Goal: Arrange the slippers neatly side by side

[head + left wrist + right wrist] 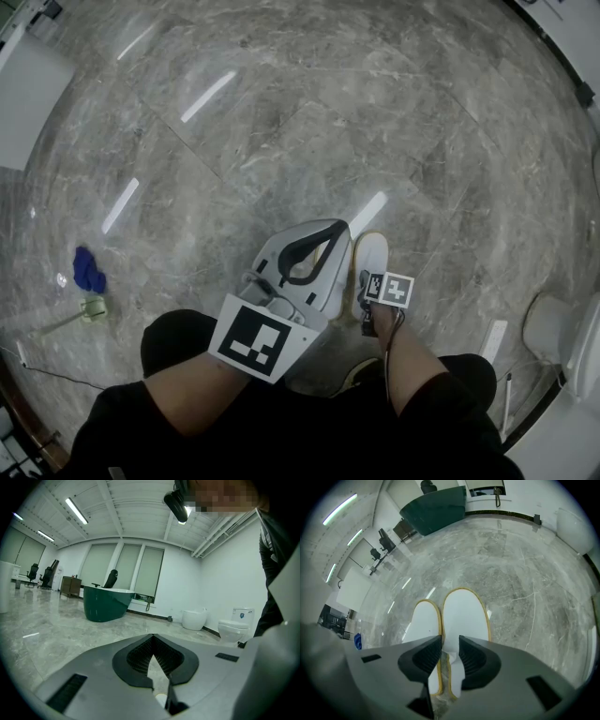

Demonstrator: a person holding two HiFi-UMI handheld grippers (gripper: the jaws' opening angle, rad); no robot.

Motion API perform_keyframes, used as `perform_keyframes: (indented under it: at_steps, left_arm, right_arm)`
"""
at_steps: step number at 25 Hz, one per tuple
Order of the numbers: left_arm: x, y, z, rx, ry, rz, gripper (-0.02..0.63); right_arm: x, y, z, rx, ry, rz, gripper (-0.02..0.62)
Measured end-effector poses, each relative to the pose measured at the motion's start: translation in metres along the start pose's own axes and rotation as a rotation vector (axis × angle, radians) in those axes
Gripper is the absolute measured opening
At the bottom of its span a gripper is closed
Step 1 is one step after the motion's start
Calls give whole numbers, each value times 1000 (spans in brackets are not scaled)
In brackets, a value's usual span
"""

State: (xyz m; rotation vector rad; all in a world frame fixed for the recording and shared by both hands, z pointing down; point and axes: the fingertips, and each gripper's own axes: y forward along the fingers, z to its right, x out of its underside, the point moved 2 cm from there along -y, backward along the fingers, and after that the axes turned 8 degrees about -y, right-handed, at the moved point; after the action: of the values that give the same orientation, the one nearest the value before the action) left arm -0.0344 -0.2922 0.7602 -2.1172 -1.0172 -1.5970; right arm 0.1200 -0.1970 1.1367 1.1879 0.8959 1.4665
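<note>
Two white slippers with yellow trim lie side by side on the marble floor, toes pointing away; in the right gripper view the left slipper (425,620) touches the right slipper (465,616). My right gripper (450,641) points steeply down over their heel ends, open, its pads clear of both. In the head view only one slipper (369,255) shows, with the right gripper (367,305) at its near end. The left gripper (339,229) hangs level above the floor and hides the other slipper. Its tips (151,638) meet, with nothing between them.
A blue cloth (89,270) and a small green item (94,307) lie on the floor to the left. A white toilet (551,328) stands at the right. A green bathtub (105,603) and more toilets (194,619) stand farther off.
</note>
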Motion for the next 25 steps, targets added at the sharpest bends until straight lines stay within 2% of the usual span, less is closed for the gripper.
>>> perform_keyframes:
  at_steps: [6,11,14,17,22,25]
  left_arm:
    - [-5,3,6,7,1,0,2]
    - [-12,7,14,-13,-4,-34,2]
    - [-31,4,24,-46,-12,-36,2]
    - [-53,-11,38,-71,-38,-98,2]
    - [-117,-44,73,-79,-30,-191,2]
    - [-166,-65,99,-76,-24,-220,2]
  right_arm:
    - [12,-13,5,26,-4,-43,97]
    - [18,-52,-4,-18,33,-39,97]
    - [11,-106,-23,-46,10,-20,97]
    - [7,-174,-37,-56,24,-17,97]
    - [1,-293,-56,-74,82,6,97]
    - [-4,-365,-78,-89,60,19,97]
